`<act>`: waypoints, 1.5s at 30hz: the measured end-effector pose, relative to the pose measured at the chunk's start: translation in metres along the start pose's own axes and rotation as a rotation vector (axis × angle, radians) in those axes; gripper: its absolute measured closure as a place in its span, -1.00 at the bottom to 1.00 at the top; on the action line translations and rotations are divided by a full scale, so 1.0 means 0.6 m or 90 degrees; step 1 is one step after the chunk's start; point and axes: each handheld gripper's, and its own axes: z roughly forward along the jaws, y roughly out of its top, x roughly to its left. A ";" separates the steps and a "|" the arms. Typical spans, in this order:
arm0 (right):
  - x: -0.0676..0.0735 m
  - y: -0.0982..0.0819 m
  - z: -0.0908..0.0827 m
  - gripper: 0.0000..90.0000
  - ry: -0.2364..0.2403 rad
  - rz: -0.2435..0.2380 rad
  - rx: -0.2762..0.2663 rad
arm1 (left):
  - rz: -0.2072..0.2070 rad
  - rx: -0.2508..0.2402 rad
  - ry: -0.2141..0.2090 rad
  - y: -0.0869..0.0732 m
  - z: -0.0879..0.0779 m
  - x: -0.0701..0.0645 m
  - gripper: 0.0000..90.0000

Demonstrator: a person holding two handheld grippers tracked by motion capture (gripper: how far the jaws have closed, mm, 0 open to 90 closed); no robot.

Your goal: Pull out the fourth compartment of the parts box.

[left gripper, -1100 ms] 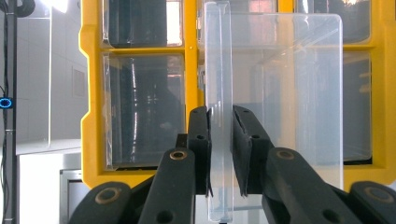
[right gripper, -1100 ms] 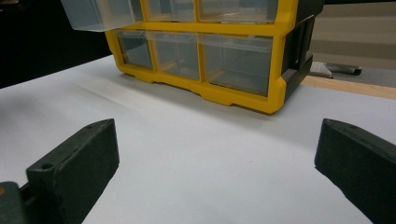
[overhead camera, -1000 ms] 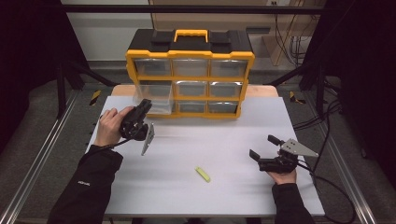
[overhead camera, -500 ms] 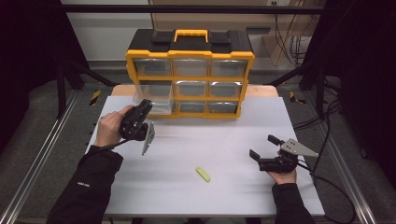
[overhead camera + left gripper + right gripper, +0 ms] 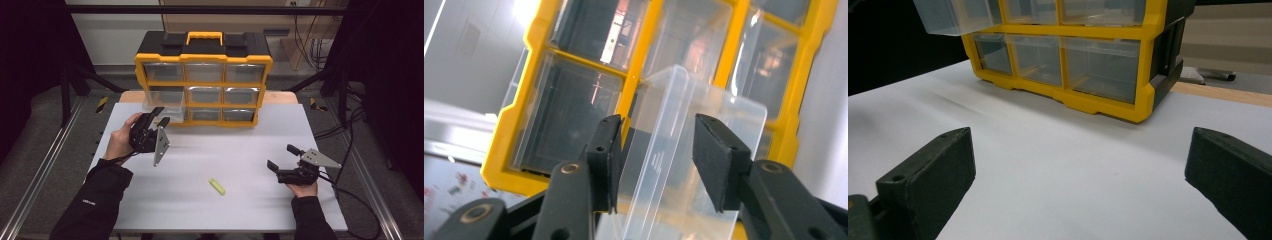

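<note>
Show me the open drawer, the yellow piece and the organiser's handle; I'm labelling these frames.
Drawer (image 5: 161, 101): high view, its clear front wall.
Yellow piece (image 5: 217, 186): high view, its middle, on the white table.
Handle (image 5: 204, 36): high view, its top bar.

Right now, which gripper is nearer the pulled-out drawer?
Left. The left gripper is right at the drawer, its open jaws either side of the drawer's front wall. The right gripper sits far off, low on the table's right side.
</note>
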 end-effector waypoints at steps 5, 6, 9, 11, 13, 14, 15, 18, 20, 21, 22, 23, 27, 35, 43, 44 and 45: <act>0.000 0.000 -0.001 -0.99 0.001 0.003 0.000 | -0.088 -0.002 -0.024 0.005 -0.003 0.004 0.07; 0.000 0.000 -0.001 -0.99 0.001 0.003 0.000 | -0.106 -0.005 -0.030 0.005 -0.003 0.005 0.05; 0.000 0.000 -0.001 -0.99 0.001 0.003 -0.002 | -0.138 -0.010 -0.035 0.004 -0.004 0.006 0.02; 0.000 0.001 -0.001 -0.99 0.001 0.002 -0.002 | -0.177 -0.012 -0.042 0.003 -0.006 0.008 -0.02; 0.000 0.001 -0.001 -0.99 0.002 0.000 -0.004 | -0.212 -0.014 -0.051 0.002 -0.007 0.009 -0.08; 0.000 0.001 -0.001 -0.99 0.002 0.001 -0.005 | -0.212 -0.014 -0.051 0.002 -0.007 0.009 -0.11; 0.000 0.001 -0.001 -0.99 0.002 0.000 -0.006 | -0.245 -0.016 -0.057 0.001 -0.009 0.010 -0.13; 0.000 0.001 -0.001 -0.99 0.002 0.001 -0.006 | -0.287 -0.020 -0.063 -0.002 -0.012 0.011 -0.20; 0.000 0.001 -0.001 -0.99 0.002 0.002 -0.006 | -0.315 -0.023 -0.069 -0.004 -0.014 0.012 -0.24; 0.000 0.001 -0.001 -0.99 0.003 0.003 -0.006 | -0.341 -0.023 -0.074 -0.005 -0.017 0.013 -0.27; 0.000 0.001 -0.002 -0.99 0.003 0.004 -0.007 | -0.341 -0.023 -0.074 -0.005 -0.017 0.013 -0.28; 0.000 0.001 -0.002 -0.99 0.003 0.004 -0.007 | -0.360 -0.019 -0.075 -0.006 -0.020 0.013 -0.30; 0.000 0.001 -0.002 -0.99 0.003 0.007 -0.005 | -0.417 -0.016 -0.088 -0.008 -0.027 0.014 -0.39; 0.000 0.002 -0.003 -0.99 0.002 0.008 -0.002 | -0.518 -0.015 -0.110 -0.017 -0.039 0.015 -0.57; 0.000 0.003 -0.003 -0.99 0.003 0.012 -0.006 | -0.572 -0.009 -0.116 -0.032 -0.056 0.005 -0.70; 0.000 0.003 -0.003 -0.99 0.003 0.012 -0.006 | -0.572 -0.009 -0.116 -0.032 -0.056 0.005 -0.72; 0.000 0.003 -0.003 -0.99 0.003 0.014 -0.005 | -0.590 -0.008 -0.116 -0.038 -0.062 0.002 -0.75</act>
